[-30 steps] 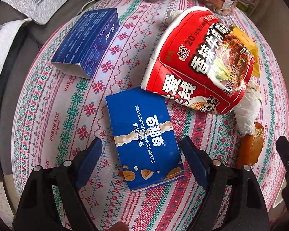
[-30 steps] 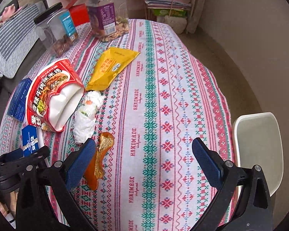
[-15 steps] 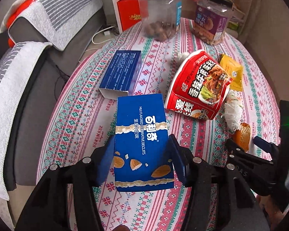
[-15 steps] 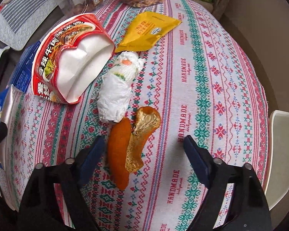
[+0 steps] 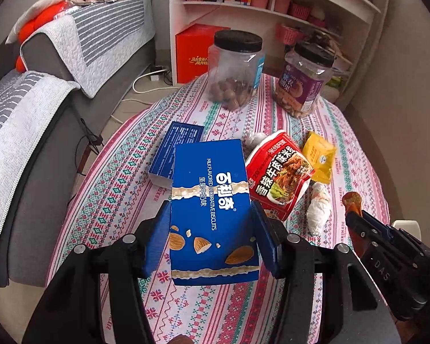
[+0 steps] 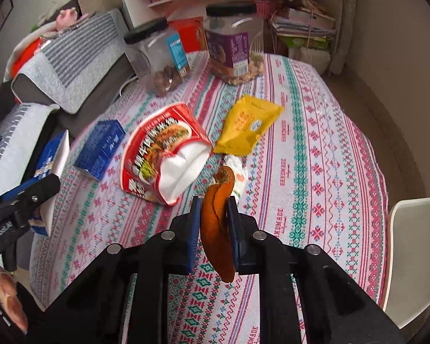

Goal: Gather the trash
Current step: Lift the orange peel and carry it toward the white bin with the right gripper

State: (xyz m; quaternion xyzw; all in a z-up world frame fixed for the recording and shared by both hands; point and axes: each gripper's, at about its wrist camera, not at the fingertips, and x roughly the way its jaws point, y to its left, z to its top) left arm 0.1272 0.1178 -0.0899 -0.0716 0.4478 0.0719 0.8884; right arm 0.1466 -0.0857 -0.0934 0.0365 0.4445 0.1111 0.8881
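Observation:
My left gripper (image 5: 210, 218) is shut on a blue biscuit box (image 5: 212, 209) and holds it above the table; the box also shows in the right wrist view (image 6: 53, 169). My right gripper (image 6: 213, 203) is shut on an orange peel (image 6: 216, 215), lifted off the cloth; the peel also shows in the left wrist view (image 5: 351, 200). On the table lie a red noodle cup (image 6: 163, 152), a yellow packet (image 6: 248, 124), a crumpled white tissue (image 5: 318, 209) and a second blue box (image 6: 101, 147).
Two black-lidded jars, one clear (image 5: 235, 68) and one with a purple label (image 5: 305, 83), stand at the table's far end. A white chair (image 6: 412, 252) is at the right. A grey sofa (image 5: 28, 120) lies left, and a shelf unit (image 5: 272, 5) stands behind.
My left gripper closed on the biscuit box and lifted it off the table. My right gripper moved over the orange peel, closed on it and raised it.

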